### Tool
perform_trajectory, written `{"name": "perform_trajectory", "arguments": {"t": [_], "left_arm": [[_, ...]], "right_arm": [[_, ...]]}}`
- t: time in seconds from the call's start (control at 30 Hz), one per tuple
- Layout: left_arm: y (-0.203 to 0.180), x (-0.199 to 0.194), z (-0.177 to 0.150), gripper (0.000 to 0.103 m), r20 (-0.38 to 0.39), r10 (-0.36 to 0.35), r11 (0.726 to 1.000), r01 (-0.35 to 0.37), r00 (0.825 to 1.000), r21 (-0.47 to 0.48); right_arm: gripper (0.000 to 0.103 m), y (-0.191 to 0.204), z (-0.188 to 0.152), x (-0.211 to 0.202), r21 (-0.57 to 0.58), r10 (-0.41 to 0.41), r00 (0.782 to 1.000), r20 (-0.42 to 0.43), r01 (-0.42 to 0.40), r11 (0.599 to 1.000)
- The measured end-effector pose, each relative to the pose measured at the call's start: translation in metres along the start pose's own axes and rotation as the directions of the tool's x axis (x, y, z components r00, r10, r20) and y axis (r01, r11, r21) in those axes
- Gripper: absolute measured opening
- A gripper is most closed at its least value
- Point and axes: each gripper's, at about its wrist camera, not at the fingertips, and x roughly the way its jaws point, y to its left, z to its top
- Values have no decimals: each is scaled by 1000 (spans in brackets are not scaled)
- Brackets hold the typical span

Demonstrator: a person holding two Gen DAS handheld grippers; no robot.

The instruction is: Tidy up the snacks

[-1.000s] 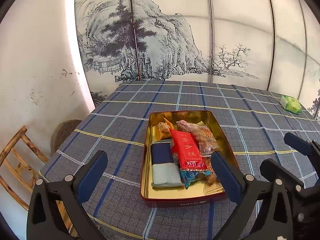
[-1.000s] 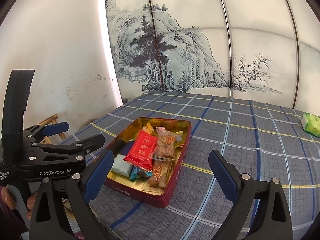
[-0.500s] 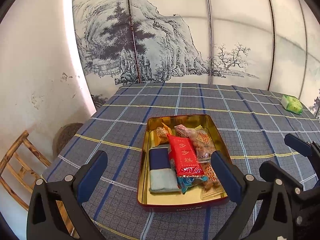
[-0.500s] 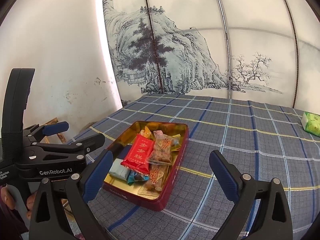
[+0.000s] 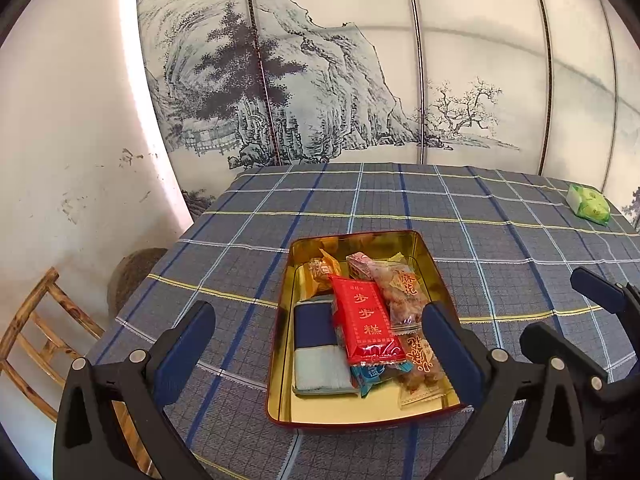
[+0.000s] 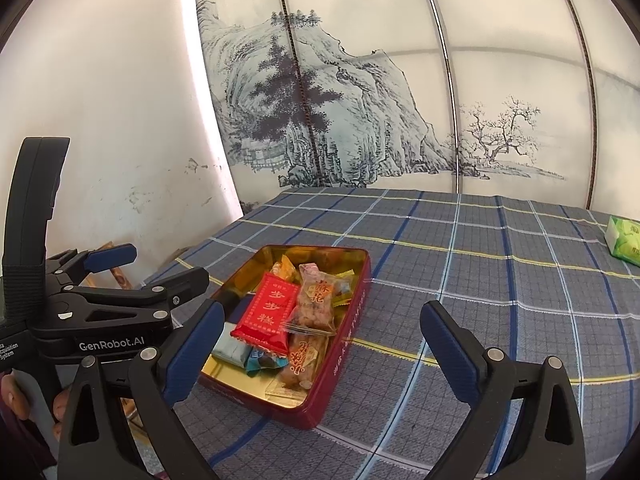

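A red tin (image 5: 282, 344) (image 6: 344, 332) with a gold inside lies on the plaid cloth and holds several snack packets. On top lies a red packet (image 5: 366, 324) (image 6: 268, 314); a blue-and-pale packet (image 5: 318, 346) is at its left and clear bags of fried twists (image 5: 402, 292) (image 6: 316, 298) at its right. My left gripper (image 5: 320, 344) is open, held above the near end of the tin with nothing between its fingers. My right gripper (image 6: 320, 344) is open and empty, just right of the tin. A green packet (image 5: 590, 204) (image 6: 624, 238) lies far off at the right.
The plaid tablecloth (image 5: 460, 216) covers the table, its left edge near a white wall. A wooden chair (image 5: 36, 332) and a round brown stool (image 5: 132, 272) stand below that edge. A painted folding screen (image 5: 360, 80) closes the far side. A hand (image 6: 20, 400) holds the left tool.
Both grippers have drawn back and risen a little, so the tin sits slightly farther and lower in both views. Jaws stay open; nothing in the tin has moved.
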Motion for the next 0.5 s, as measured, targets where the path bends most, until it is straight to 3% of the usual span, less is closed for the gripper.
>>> {"name": "perform_trajectory", "arguments": {"t": [0.13, 0.27, 0.33, 0.4, 0.5], "left_arm": [[-1, 5, 4, 102, -9, 2, 1000, -2, 1000, 8], [-4, 15, 8, 103, -40, -24, 999, 25, 999, 32], [-5, 19, 10, 103, -48, -30, 999, 31, 998, 28], [-2, 23, 12, 103, -57, -43, 999, 44, 997, 19], [-2, 26, 13, 102, -47, -28, 999, 29, 998, 18]], "right_arm": [[99, -22, -2, 10, 28, -2, 999, -40, 3, 1000], [99, -70, -11, 27, 38, -74, 984, -163, 81, 996], [99, -110, -18, 33, 51, -125, 967, -221, 139, 989], [99, -159, -22, 38, 50, -231, 928, -291, 256, 966], [99, -221, -28, 39, 105, -296, 884, -363, 354, 929]]}}
